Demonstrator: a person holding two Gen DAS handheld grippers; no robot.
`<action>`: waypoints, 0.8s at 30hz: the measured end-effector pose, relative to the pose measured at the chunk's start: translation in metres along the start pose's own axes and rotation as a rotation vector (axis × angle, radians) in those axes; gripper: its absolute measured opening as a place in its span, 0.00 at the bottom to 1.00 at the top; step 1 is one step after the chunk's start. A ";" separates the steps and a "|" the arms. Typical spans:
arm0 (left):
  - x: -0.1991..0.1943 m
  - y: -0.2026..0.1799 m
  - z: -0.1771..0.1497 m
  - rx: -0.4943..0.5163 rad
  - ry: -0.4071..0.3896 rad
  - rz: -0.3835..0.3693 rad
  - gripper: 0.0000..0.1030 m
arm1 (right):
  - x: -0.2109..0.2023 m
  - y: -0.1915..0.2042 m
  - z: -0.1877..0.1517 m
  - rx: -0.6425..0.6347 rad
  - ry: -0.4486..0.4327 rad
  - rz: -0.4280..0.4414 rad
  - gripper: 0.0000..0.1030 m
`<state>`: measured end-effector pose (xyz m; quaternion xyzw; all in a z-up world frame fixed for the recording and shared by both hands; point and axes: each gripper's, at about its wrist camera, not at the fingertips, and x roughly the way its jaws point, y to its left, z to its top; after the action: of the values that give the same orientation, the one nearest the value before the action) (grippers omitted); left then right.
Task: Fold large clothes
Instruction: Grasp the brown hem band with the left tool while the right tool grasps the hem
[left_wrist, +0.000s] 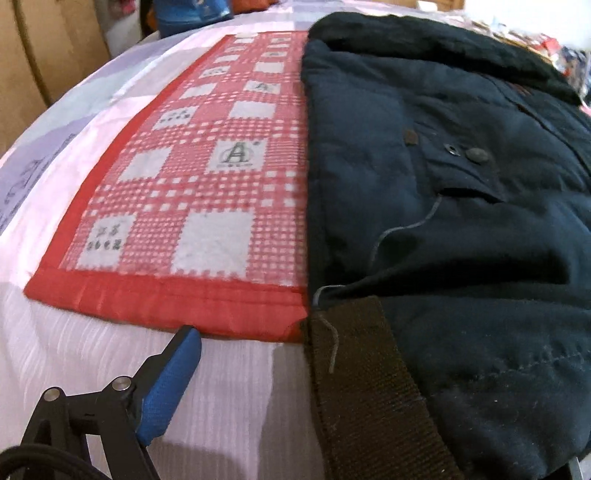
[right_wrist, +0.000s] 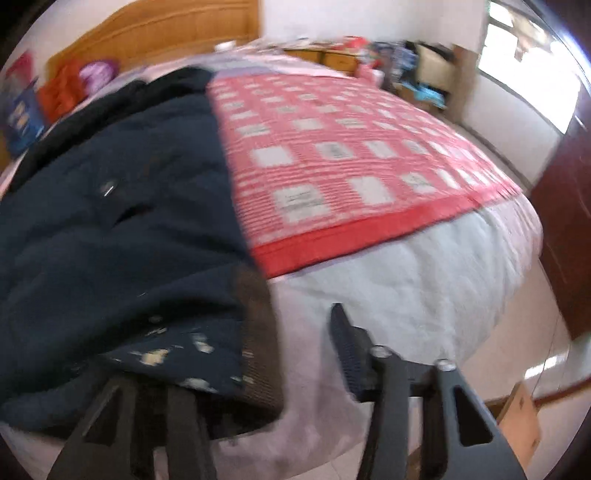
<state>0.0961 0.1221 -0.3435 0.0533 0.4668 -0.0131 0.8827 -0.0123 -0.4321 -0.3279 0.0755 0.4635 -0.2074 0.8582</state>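
A dark navy padded jacket (left_wrist: 461, 184) lies spread on the bed, partly over a red-and-white checked mat (left_wrist: 207, 177). Its brown ribbed hem band (left_wrist: 369, 387) hangs near the bed's front edge. In the left wrist view only one blue-padded finger (left_wrist: 170, 387) shows, left of the hem; the other finger is hidden by the jacket, so the left gripper straddles the hem edge with jaws apart. In the right wrist view the jacket (right_wrist: 122, 229) fills the left. My right gripper (right_wrist: 266, 354) is open; its left finger is under the jacket hem (right_wrist: 258, 332) and its right finger (right_wrist: 347, 343) is over the sheet.
The bed has a pale pink and white sheet (right_wrist: 406, 280). A wooden headboard (right_wrist: 155, 29), a red bag (right_wrist: 62, 92) and a blue box (right_wrist: 22, 118) stand at the far end. A cluttered dresser (right_wrist: 332, 55), window, tiled floor and a cardboard box (right_wrist: 517, 417) are to the right.
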 end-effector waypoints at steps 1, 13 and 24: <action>0.001 -0.004 0.002 0.011 0.008 -0.003 0.83 | 0.003 0.005 0.000 -0.011 0.016 0.019 0.30; -0.051 0.000 0.011 0.063 -0.041 -0.035 0.16 | -0.043 -0.013 0.028 0.061 -0.032 0.084 0.16; -0.102 0.014 -0.007 0.128 0.017 -0.034 0.15 | -0.107 -0.028 0.021 0.005 0.000 0.140 0.15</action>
<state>0.0338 0.1343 -0.2616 0.1020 0.4733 -0.0573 0.8731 -0.0599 -0.4340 -0.2261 0.1100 0.4564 -0.1482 0.8704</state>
